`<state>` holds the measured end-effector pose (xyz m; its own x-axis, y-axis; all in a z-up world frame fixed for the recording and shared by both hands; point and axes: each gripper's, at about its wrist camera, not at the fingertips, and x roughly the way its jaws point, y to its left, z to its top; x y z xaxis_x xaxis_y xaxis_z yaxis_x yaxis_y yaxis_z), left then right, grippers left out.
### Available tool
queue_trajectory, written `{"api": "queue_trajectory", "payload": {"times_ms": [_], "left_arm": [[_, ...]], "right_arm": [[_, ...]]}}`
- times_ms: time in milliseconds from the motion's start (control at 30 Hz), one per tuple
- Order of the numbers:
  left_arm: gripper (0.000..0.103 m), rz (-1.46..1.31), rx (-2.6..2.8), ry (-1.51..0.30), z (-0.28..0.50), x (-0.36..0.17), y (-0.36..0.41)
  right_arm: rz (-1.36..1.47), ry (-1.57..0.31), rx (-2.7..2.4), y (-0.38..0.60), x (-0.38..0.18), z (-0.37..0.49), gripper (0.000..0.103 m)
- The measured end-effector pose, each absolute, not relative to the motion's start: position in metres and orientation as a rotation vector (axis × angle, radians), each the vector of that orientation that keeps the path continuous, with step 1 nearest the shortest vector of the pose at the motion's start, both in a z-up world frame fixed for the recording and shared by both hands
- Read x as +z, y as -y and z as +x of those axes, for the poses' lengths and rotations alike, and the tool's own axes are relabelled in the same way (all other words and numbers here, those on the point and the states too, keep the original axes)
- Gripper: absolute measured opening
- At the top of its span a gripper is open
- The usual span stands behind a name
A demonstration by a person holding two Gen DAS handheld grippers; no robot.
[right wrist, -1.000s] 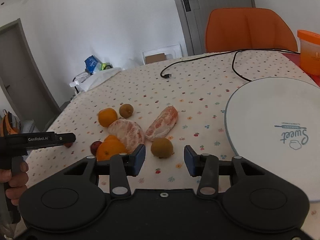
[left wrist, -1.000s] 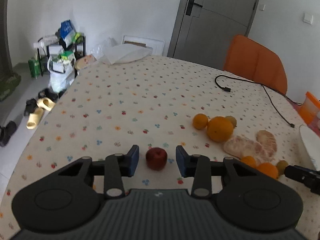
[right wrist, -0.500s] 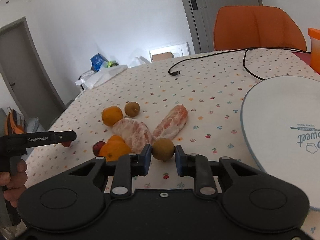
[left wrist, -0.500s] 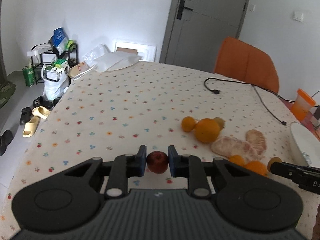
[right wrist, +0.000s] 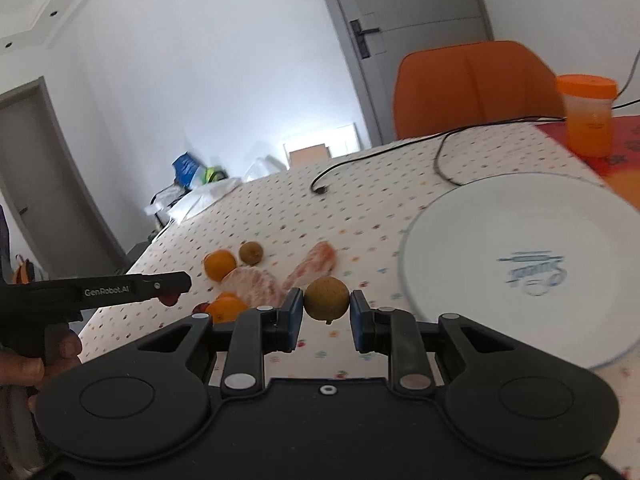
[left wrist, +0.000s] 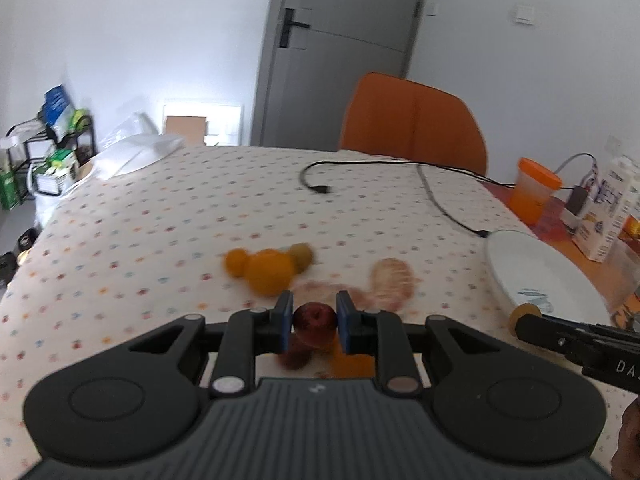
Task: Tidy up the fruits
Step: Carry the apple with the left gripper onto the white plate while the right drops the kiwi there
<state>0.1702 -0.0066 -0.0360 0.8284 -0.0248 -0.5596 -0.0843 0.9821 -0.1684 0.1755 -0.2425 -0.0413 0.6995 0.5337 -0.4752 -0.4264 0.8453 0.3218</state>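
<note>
My left gripper [left wrist: 314,322] is shut on a small red apple [left wrist: 315,317] and holds it above the table. My right gripper [right wrist: 326,312] is shut on a brown kiwi [right wrist: 326,298], lifted near the white plate [right wrist: 520,248]. On the cloth lie oranges [left wrist: 269,272], another kiwi [right wrist: 251,252] and peeled pomelo pieces [right wrist: 252,288]. The left gripper shows in the right wrist view [right wrist: 172,289], the right gripper in the left wrist view [left wrist: 532,320].
The plate also shows in the left wrist view [left wrist: 540,276]. A black cable [left wrist: 436,196] crosses the far table. An orange cup [right wrist: 588,116] and a carton [left wrist: 608,208] stand at the right. An orange chair [left wrist: 416,120] is behind the table.
Both grippers closed on their fruit, the left on the apple and the right on the kiwi, then lifted them off the cloth and swung right toward the plate.
</note>
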Motion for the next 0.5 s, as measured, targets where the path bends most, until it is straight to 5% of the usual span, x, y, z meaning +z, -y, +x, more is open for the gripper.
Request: {"api": "queue_trajectory", "payload": {"times_ms": [500], "left_arm": [[0.021,-0.127,-0.082,-0.595,0.189,-0.027,0.077]], "right_arm": [[0.240,-0.555,0.465,0.294,-0.041,0.169,0.023]]}}
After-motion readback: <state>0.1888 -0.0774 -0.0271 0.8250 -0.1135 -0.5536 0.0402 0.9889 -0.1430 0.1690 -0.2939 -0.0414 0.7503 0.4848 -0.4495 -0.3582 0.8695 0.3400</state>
